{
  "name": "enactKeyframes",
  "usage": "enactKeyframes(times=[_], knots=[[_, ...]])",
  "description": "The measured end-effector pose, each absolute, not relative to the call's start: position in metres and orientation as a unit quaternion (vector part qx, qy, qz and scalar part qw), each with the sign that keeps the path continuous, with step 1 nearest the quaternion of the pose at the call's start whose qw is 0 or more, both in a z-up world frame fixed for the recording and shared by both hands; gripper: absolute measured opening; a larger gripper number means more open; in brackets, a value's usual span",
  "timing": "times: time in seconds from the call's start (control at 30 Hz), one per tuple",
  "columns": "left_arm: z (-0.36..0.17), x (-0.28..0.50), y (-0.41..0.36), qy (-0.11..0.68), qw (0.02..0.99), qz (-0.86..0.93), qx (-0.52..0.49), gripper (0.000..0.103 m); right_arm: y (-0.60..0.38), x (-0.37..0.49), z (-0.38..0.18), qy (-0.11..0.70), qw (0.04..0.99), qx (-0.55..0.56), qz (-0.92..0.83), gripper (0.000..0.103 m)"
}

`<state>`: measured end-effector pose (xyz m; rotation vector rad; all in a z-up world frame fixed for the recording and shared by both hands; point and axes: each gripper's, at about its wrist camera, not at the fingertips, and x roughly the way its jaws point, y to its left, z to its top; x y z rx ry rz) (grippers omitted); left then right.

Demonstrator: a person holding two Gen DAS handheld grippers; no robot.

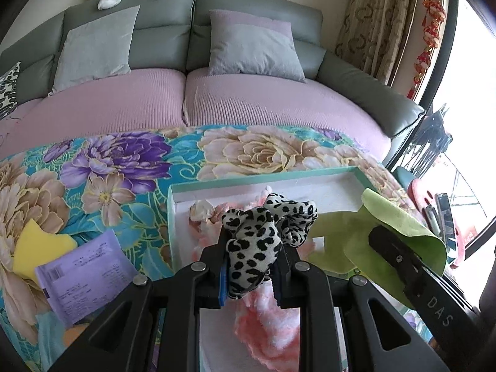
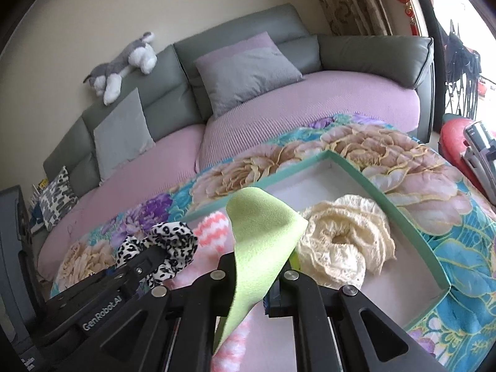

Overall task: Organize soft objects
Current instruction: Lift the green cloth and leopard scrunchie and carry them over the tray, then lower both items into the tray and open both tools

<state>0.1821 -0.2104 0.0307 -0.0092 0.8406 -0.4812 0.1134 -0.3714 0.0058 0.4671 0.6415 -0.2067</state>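
My left gripper (image 1: 252, 241) is shut on a black-and-white leopard-print scrunchie (image 1: 260, 232) and holds it over the teal-rimmed white box (image 1: 263, 179). The scrunchie also shows in the right wrist view (image 2: 167, 245). My right gripper (image 2: 260, 266) is shut on a lime-green cloth (image 2: 260, 241), held above the box (image 2: 400, 214); the cloth appears in the left wrist view (image 1: 381, 235). In the box lie a pink-and-white fuzzy item (image 1: 266, 319) and a cream lace scrunchie (image 2: 344, 241).
The box sits on a floral cloth (image 1: 124, 167) in front of a pink-covered sofa (image 1: 248, 99) with grey cushions. A yellow cloth (image 1: 34, 248) and a purple packet (image 1: 83, 276) lie left of the box. A plush husky (image 2: 124, 65) rests on the sofa back.
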Motion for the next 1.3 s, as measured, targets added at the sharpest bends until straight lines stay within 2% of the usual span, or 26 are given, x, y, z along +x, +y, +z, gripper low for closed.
enactKeyframes(times=[0.33,0.63,0.73,0.8,0.9,0.93,1.0,1.1,1.17,1.3], knots=[[0.012,0.189,-0.217,0.430,0.875,-0.222,0.006,0.023,-0.373,0.121,-0.008,0.347,0.903,0.228,-0.106,0.009],[0.012,0.189,-0.215,0.434,0.873,-0.223,0.003,0.028,-0.369,0.122,-0.008,0.358,0.902,0.217,-0.108,0.012],[0.013,0.188,-0.212,0.437,0.872,-0.218,0.001,0.031,-0.369,0.122,-0.006,0.361,0.902,0.212,-0.109,0.012],[0.016,0.187,-0.210,0.436,0.874,-0.215,0.000,0.038,-0.369,0.121,-0.003,0.360,0.902,0.208,-0.112,0.012],[0.019,0.186,-0.207,0.434,0.877,-0.207,0.003,0.041,-0.369,0.119,0.000,0.359,0.903,0.207,-0.113,0.013],[0.020,0.186,-0.205,0.435,0.877,-0.205,0.002,0.042,-0.370,0.118,0.001,0.358,0.903,0.206,-0.114,0.016],[0.023,0.186,-0.201,0.435,0.878,-0.199,-0.002,0.050,-0.370,0.118,0.003,0.359,0.903,0.205,-0.116,0.021],[0.028,0.185,-0.195,0.431,0.881,-0.192,-0.007,0.055,-0.370,0.116,0.005,0.357,0.904,0.207,-0.115,0.037],[0.031,0.184,-0.192,0.429,0.884,-0.188,-0.008,0.056,-0.369,0.115,0.007,0.355,0.905,0.205,-0.115,0.055],[0.039,0.182,-0.182,0.423,0.888,-0.178,-0.016,0.056,-0.367,0.111,0.015,0.346,0.910,0.198,-0.113,0.056]])
